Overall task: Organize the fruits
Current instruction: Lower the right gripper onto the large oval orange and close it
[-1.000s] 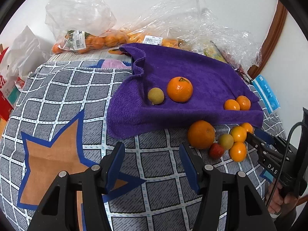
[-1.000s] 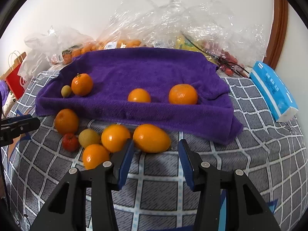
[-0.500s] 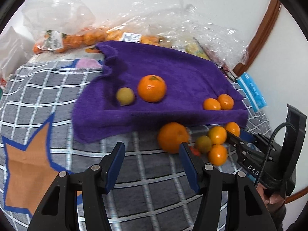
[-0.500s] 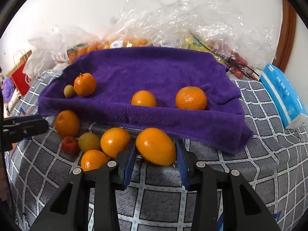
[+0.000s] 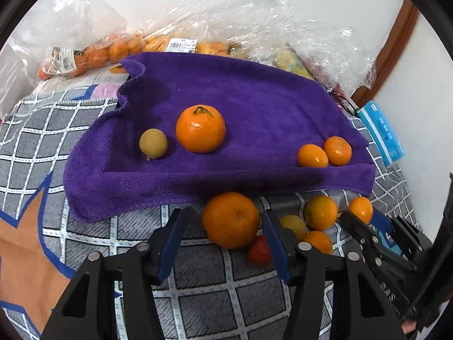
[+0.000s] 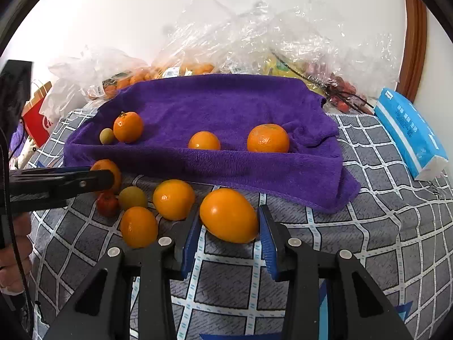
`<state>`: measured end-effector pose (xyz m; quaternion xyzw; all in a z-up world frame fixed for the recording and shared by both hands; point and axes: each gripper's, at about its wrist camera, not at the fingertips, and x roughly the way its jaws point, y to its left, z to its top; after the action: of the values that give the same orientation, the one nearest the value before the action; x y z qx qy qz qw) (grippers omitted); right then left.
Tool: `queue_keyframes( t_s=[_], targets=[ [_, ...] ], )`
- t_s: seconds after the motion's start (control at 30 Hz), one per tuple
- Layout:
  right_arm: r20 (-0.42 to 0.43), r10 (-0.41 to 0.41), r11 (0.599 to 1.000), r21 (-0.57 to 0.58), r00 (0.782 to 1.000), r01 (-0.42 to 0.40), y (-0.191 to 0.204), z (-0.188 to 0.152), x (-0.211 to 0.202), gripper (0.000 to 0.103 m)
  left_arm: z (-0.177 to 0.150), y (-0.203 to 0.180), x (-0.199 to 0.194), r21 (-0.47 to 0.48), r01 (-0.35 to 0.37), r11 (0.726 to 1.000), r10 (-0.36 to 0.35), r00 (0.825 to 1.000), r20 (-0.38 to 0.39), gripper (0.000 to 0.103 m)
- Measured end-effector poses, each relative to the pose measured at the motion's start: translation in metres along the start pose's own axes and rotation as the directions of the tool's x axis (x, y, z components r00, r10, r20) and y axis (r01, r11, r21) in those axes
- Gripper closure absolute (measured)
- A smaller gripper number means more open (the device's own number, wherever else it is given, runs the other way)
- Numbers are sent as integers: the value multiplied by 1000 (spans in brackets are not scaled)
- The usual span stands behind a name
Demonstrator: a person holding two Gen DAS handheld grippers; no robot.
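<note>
A purple towel (image 5: 240,107) (image 6: 226,104) holds a stemmed orange (image 5: 200,129), a small yellow-green fruit (image 5: 153,143) and two small oranges (image 5: 312,155). Loose fruits lie on the checked cloth in front of it. My left gripper (image 5: 223,236) is open around a big orange (image 5: 230,219), its pads not touching it. My right gripper (image 6: 228,235) has its blue pads against both sides of an oval orange fruit (image 6: 228,215) resting on the cloth. Beside it lie two oranges (image 6: 173,199), a yellow fruit (image 6: 132,197) and a small red fruit (image 6: 107,204).
Clear plastic bags of fruit (image 6: 254,42) are piled behind the towel against the wall. A blue tissue pack (image 6: 410,133) lies at the right. A red paper bag (image 6: 36,119) stands at the far left. The left gripper shows in the right wrist view (image 6: 56,182).
My left gripper moved forward and right until its open fingers straddle the big orange. My right gripper advanced and closed its pads onto the oval orange fruit.
</note>
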<state>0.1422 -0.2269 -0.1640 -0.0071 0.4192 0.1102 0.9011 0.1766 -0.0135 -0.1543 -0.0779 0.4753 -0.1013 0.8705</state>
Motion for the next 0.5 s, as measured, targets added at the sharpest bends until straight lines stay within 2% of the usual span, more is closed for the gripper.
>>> queue_keyframes(
  t_s=[0.13, 0.5],
  targets=[
    [16, 5, 1000, 9, 1000, -5, -2, -2, -6, 64, 1, 0, 5, -17, 14, 1000, -15, 1000, -14, 63],
    [54, -19, 998, 55, 998, 17, -17, -2, -25, 64, 1, -5, -7, -5, 1, 1000, -1, 1000, 16, 64]
  ],
)
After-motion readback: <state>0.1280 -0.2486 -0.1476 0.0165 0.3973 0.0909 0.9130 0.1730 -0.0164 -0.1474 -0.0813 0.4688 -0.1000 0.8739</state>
